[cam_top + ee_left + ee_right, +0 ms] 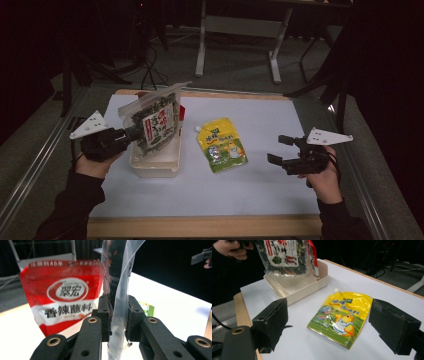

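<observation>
While the high view looks down on a pale blue table top (260, 190) edged in light wood, the left gripper (131, 134) holds a clear plastic pouch of dark green dried vegetables with a white and red label (154, 122) by its edge, lifted over a cream rectangular plastic tray (156, 161). The right gripper (276, 150) hovers at the table's right side with its jaws spread wide and nothing between them. A yellow and green spouted sauce pouch showing a cartoon chick (222, 145) lies flat between tray and right gripper, well apart from both.

From the left gripper view, the two black pads are pinched narrowly on the pouch's transparent film (119, 315). Behind it stands a red and white seasoning packet with Chinese lettering (63, 295), of which the high view shows a mere red sliver behind the vegetable pouch.

Seen from the right gripper view, the tray's inside is bare, the vegetable pouch (284, 257) hangs above it, and the red packet leans at its far end. The sauce pouch (340, 317) lies between the open jaws, farther off.

Around the table the room is dark, with grey floor, black cables and a white metal stand (240, 30) behind.
</observation>
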A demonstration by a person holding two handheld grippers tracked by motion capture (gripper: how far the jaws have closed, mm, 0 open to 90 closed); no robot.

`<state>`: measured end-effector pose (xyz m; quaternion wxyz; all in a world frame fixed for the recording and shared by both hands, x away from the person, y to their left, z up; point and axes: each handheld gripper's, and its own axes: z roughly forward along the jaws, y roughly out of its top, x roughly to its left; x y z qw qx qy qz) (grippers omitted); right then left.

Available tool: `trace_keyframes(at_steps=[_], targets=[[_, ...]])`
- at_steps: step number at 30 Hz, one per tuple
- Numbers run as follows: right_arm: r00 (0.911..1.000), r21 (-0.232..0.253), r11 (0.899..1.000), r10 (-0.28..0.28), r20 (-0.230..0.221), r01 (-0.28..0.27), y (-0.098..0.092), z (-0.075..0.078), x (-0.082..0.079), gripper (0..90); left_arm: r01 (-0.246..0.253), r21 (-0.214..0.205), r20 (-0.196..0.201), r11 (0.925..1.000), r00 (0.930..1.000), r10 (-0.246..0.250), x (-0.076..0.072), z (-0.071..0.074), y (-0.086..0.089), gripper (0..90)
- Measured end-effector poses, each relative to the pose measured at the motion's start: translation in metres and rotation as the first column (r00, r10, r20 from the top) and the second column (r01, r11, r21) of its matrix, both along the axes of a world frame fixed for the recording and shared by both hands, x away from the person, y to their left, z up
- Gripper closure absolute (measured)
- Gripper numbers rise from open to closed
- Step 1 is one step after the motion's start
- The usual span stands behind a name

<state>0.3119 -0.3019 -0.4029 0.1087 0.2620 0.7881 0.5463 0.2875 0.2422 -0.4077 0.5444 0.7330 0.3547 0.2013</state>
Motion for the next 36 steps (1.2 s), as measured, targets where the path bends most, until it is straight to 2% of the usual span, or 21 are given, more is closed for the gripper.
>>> trace_keyframes(at_steps=[2, 6, 7, 9, 16, 19, 23, 26, 30, 36], targets=[[1.0, -0.003, 1.0, 0.002, 0.002, -0.002, 0.001, -0.001, 0.0, 15.4, -0.005, 0.024, -0.008, 0.9997, 1.0, 0.005, 0.002, -0.004, 0.0, 78.9], [1.0, -0.009, 1.0, 0.005, 0.006, -0.005, 0.002, -0.001, -0.001, 15.4, -0.01, 0.025, -0.026, 0.9996, 0.9996, 0.01, 0.009, -0.012, 0.002, 78.9], [1.0, -0.011, 1.0, 0.007, 0.006, -0.006, 0.002, -0.001, -0.001, 15.4, -0.006, 0.012, -0.03, 0.9999, 0.9995, 0.007, 0.011, -0.013, 0.004, 78.9], [0.9999, -0.011, 1.0, 0.006, 0.008, -0.006, 0.002, 0.0, -0.001, 15.5, -0.011, 0.024, -0.03, 0.9997, 0.9995, 0.011, 0.013, -0.013, 0.005, 78.9], [0.9999, -0.019, 1.0, 0.012, 0.01, -0.012, 0.003, -0.001, -0.002, 15.5, -0.001, 0.025, -0.026, 0.9997, 0.9997, 0.002, 0.018, -0.016, 0.007, 78.9], [0.9999, -0.026, 1.0, 0.015, 0.004, -0.015, 0.004, -0.003, -0.002, 15.5, 0.001, 0.048, -0.024, 0.9989, 0.9997, 0.0, 0.023, -0.019, 0.008, 78.9], [0.9998, -0.032, 0.999, 0.022, 0.0, -0.022, 0.005, -0.003, -0.002, 15.5, 0.001, 0.039, -0.038, 0.9992, 0.9993, 0.001, 0.026, -0.022, 0.011, 78.9], [0.9997, -0.033, 0.999, 0.025, -0.004, -0.025, 0.006, -0.004, -0.003, 15.5, -0.001, 0.012, -0.045, 0.9999, 0.999, 0.002, 0.027, -0.026, 0.014, 78.9], [0.9994, -0.038, 0.999, 0.034, -0.003, -0.034, 0.009, -0.006, -0.003, 15.5, -0.003, -0.006, -0.021, 1.0, 0.9998, 0.003, 0.025, -0.033, 0.015, 78.9], [0.9992, -0.049, 0.998, 0.041, -0.004, -0.041, 0.011, -0.006, -0.003, 15.5, -0.005, -0.004, -0.026, 1.0, 0.9996, 0.005, 0.028, -0.036, 0.018, 78.9]])
